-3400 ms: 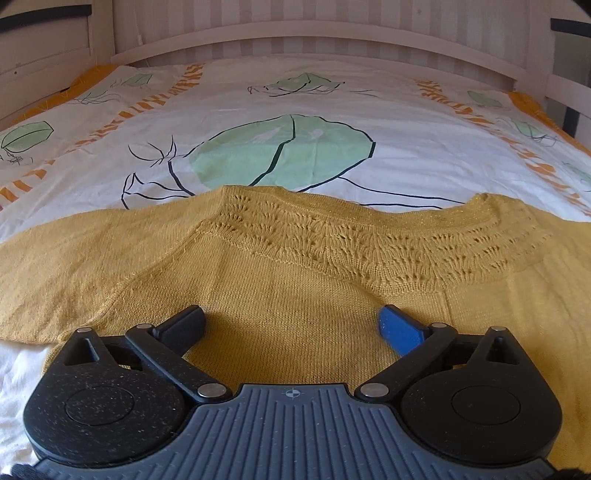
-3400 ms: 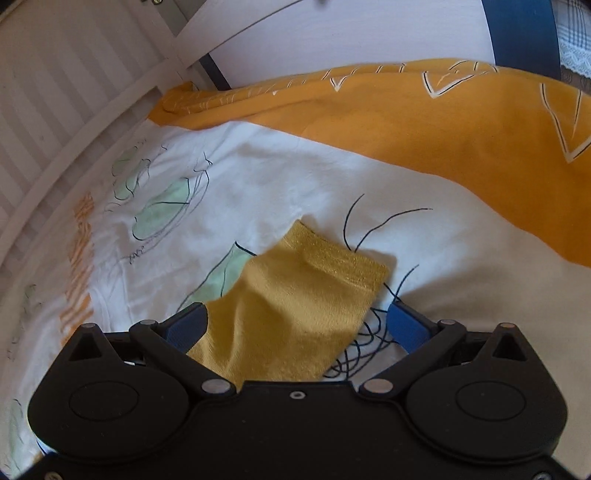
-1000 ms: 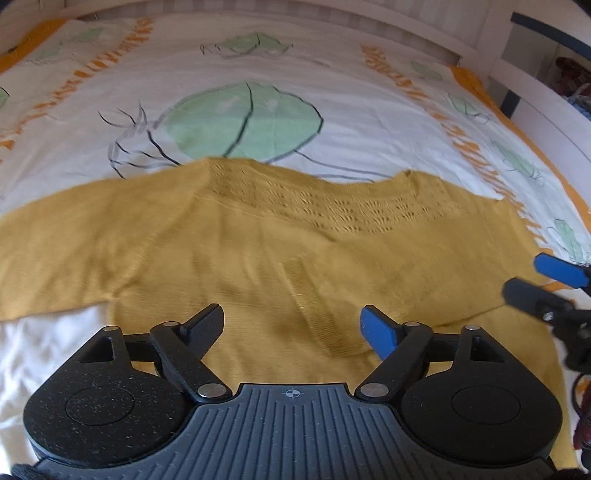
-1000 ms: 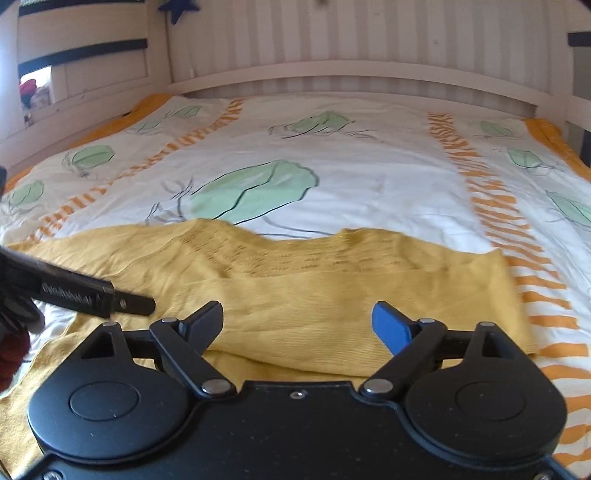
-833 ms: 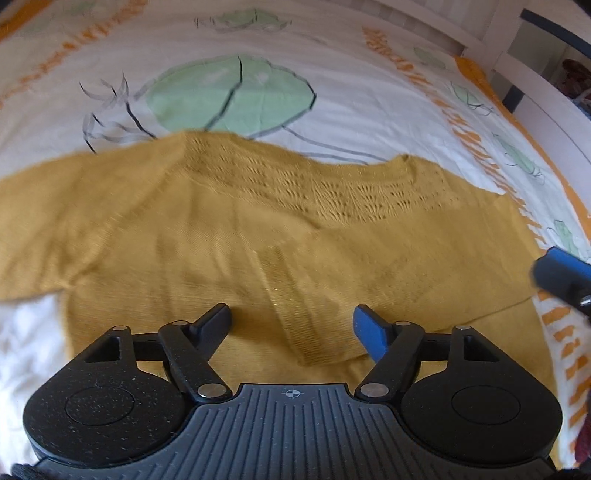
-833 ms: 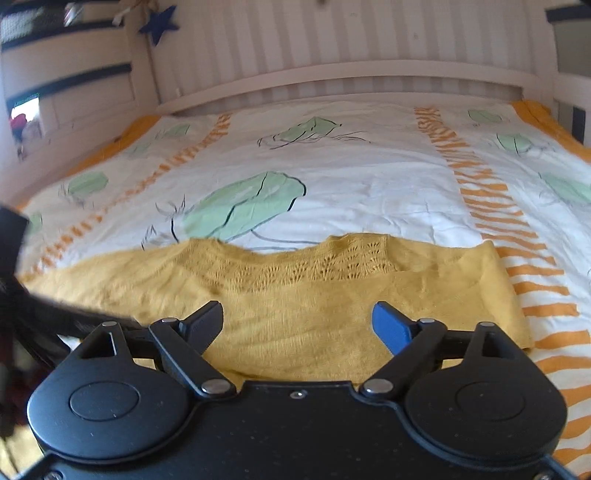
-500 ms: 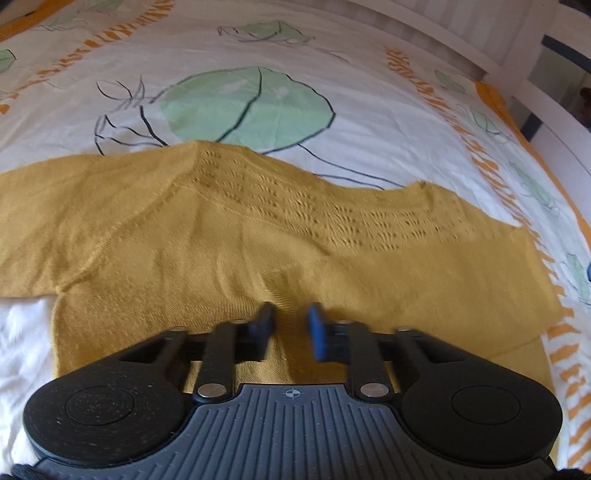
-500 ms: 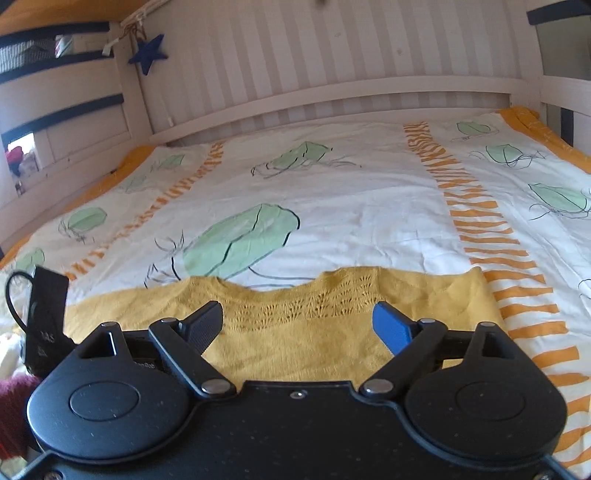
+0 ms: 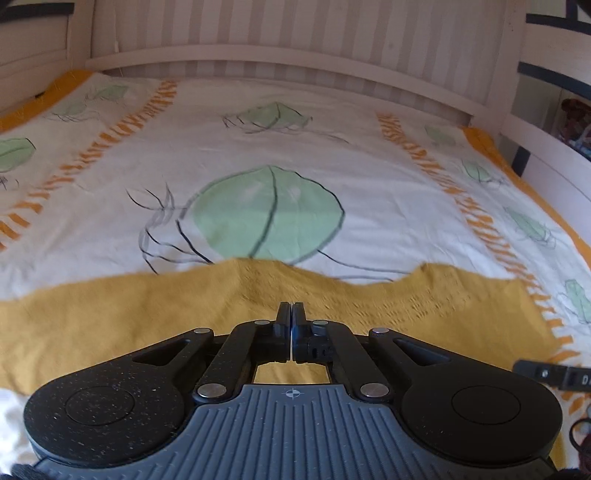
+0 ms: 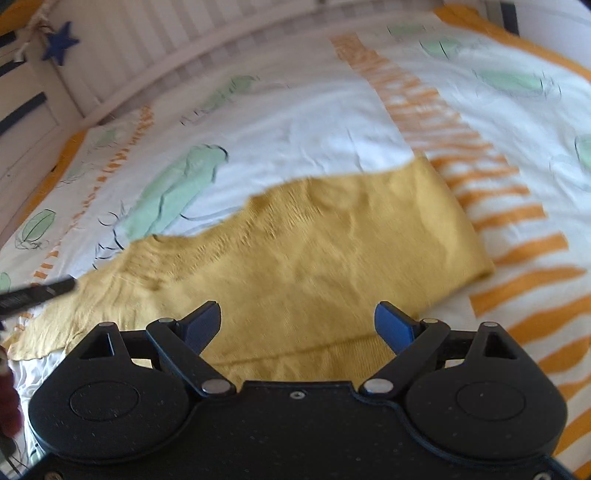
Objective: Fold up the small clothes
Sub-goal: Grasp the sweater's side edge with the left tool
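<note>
Since a second ago the left gripper (image 9: 292, 312) has gone from wide apart to fully together, and its view has tilted up to take in more of the bed and the slatted headboard (image 9: 280, 33). Whether any knit is pinched between its black fingers cannot be told; they meet with no gap showing, above the yellow sweater (image 9: 110, 314), which lies flat on the white bedcover (image 9: 258, 147) printed with green leaves and orange dashes. From the left wrist view the sweater spans the near part of the bed, its open-knit neckline toward the headboard, a sleeve stretching off to the left.

From the right wrist view the picture has rolled, so the bed runs diagonally. The right gripper (image 10: 297, 325) stands wide apart, its blue-padded fingers (image 10: 393, 326) hovering above the sweater (image 10: 332, 240) with nothing clamped. The sweater's right side looks folded in, with a straight edge beside the orange stripes. A dark bar (image 10: 35, 293), part of the other tool, pokes in at the left edge.
</note>
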Available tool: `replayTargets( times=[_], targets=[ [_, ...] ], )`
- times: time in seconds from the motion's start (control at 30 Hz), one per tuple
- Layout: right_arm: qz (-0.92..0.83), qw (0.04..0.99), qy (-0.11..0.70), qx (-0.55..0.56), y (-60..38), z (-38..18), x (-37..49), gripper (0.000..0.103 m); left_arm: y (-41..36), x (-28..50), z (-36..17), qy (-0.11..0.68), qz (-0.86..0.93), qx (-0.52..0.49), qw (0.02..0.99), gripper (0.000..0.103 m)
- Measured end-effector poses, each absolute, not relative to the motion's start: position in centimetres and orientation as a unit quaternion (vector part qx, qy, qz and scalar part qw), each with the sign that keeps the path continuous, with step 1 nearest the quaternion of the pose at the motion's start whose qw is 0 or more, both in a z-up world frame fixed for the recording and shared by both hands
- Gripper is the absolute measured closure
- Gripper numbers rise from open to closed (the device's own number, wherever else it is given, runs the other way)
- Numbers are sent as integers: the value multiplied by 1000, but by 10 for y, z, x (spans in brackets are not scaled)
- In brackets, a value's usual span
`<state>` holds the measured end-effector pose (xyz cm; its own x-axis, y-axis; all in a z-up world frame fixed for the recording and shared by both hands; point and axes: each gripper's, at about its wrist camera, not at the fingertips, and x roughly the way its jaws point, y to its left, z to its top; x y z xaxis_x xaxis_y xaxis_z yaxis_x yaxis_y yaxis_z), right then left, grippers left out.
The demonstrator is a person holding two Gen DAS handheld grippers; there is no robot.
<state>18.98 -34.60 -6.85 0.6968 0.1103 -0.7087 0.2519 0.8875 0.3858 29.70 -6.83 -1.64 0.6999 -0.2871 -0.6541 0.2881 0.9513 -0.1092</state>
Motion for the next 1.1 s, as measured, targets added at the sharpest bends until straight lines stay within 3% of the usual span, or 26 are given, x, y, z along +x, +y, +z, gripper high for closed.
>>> replayTargets(
  times=[0.13, 0.2, 0.23, 0.4, 0.57, 0.83, 0.9, 0.93, 1.1],
  targets=[
    [-38, 890, 390, 234, -344, -71, 191, 11, -62, 306, -32, 395, -186, -28, 899, 97],
    [-35, 891, 388, 234, -342, -69, 193, 11, -63, 308, -49, 417, -200, -45, 885, 86],
    [-32, 891, 387, 235, -341, -68, 193, 11, -64, 308, -57, 427, -203, -53, 880, 75],
    [-13, 899, 375, 225, -336, -59, 196, 9, -77, 301, -87, 455, -214, -54, 862, 72],
    [-15, 915, 357, 188, -329, -49, 194, 3, -89, 297, -98, 455, -222, -58, 861, 61],
    [-14, 918, 347, 190, -332, -43, 195, 3, -97, 301, -99, 451, -202, -79, 866, 62],
    [-15, 918, 347, 193, -333, -44, 194, 3, -98, 299, -98, 444, -197, -67, 871, 73],
    [-15, 918, 347, 194, -333, -44, 195, 3, -100, 297, -97, 439, -193, -53, 876, 97],
    [-12, 916, 350, 195, -332, -45, 194, 3, -98, 287, -76, 382, -209, -19, 900, 99]
  ],
)
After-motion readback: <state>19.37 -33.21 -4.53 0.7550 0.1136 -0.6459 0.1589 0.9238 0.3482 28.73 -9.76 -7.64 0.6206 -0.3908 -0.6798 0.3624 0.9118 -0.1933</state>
